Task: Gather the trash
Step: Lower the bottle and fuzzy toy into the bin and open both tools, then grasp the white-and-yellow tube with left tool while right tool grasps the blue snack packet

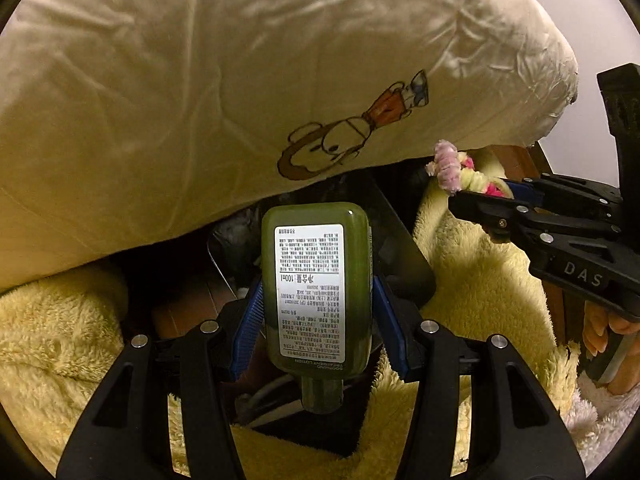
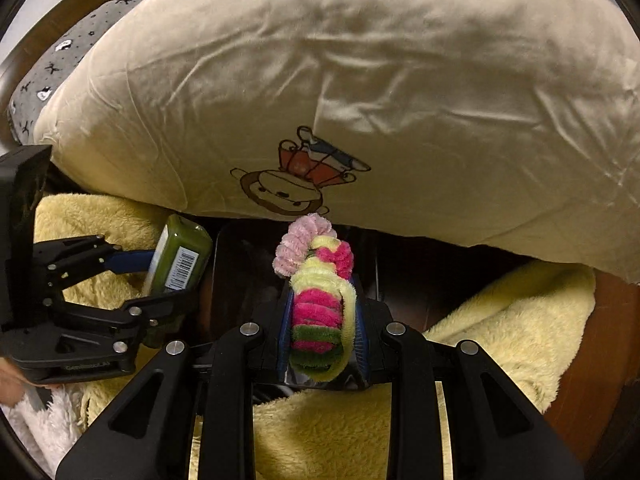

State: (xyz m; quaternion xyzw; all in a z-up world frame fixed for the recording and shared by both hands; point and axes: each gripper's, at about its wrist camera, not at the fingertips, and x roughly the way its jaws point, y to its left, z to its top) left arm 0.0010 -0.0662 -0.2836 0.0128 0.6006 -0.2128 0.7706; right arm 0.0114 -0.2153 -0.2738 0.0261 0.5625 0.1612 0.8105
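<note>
My left gripper [image 1: 318, 312] is shut on a green lotion bottle [image 1: 316, 280] with a white label, cap pointing toward the camera. The bottle [image 2: 178, 256] also shows at the left of the right wrist view, in the left gripper [image 2: 160, 280]. My right gripper [image 2: 322, 320] is shut on a fuzzy pipe-cleaner bundle [image 2: 320, 300] in pink, yellow and green. It shows in the left wrist view [image 1: 460, 176] at the right, in the right gripper [image 1: 492, 204]. Both hang above a dark bin opening [image 2: 248, 264] between them.
A big cream pillow [image 1: 200, 80] with a cartoon monkey print overhangs the bin from behind. A fluffy yellow blanket [image 1: 480, 280] surrounds the bin on both sides and in front [image 2: 328, 432]. A grey patterned pillow [image 2: 72, 48] lies at the far left.
</note>
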